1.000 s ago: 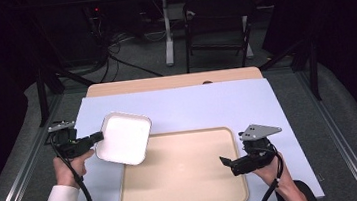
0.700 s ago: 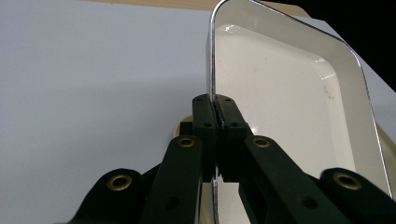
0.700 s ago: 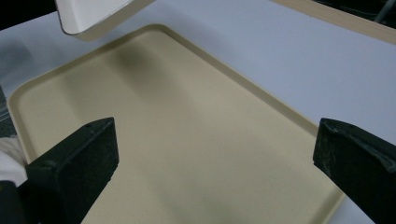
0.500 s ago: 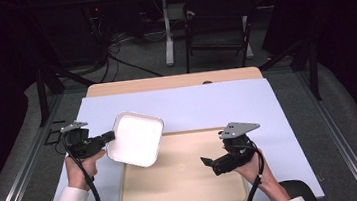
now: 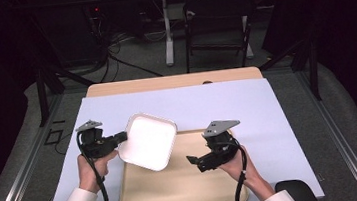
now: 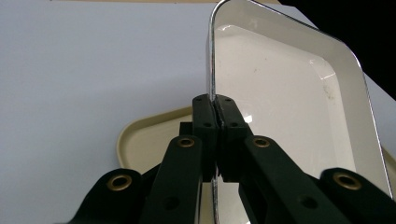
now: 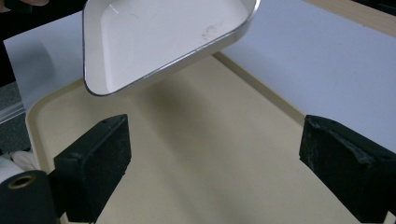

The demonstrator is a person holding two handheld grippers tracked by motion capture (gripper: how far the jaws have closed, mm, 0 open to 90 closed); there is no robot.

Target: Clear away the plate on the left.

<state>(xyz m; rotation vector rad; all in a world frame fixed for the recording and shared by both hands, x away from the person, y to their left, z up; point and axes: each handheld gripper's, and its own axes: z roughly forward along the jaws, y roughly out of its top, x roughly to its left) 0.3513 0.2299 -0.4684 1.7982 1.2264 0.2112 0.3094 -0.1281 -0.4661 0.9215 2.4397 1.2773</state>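
Clamping the rim of the white dish (image 6: 280, 107), the left gripper (image 5: 120, 138) has its jaws pressed together on the metal edge, w/ the thin rim caught between the pads. From there the dish goes out toward 3 o'clock in the high view, lifted off the surface and tilted, hanging over the tray's corner at about 10 o'clock. The right gripper (image 5: 193, 160) sits over the middle of the beige tray (image 5: 186, 190), jaws apart w/ nothing between them; they have just been closing a little, but are far from any grip. It points toward 9 o'clock, at the dish (image 7: 163, 37) just ahead.

Progress, as I judge: the pick-up is done; setting the dish down, prob. on the tray, is left, or a hand-over to the right gripper.

Dish is nearly square w/ rounded corners, so no clear long axis; its open side faces up and toward the right gripper. White sheet (image 5: 247, 103) covers the surface around.
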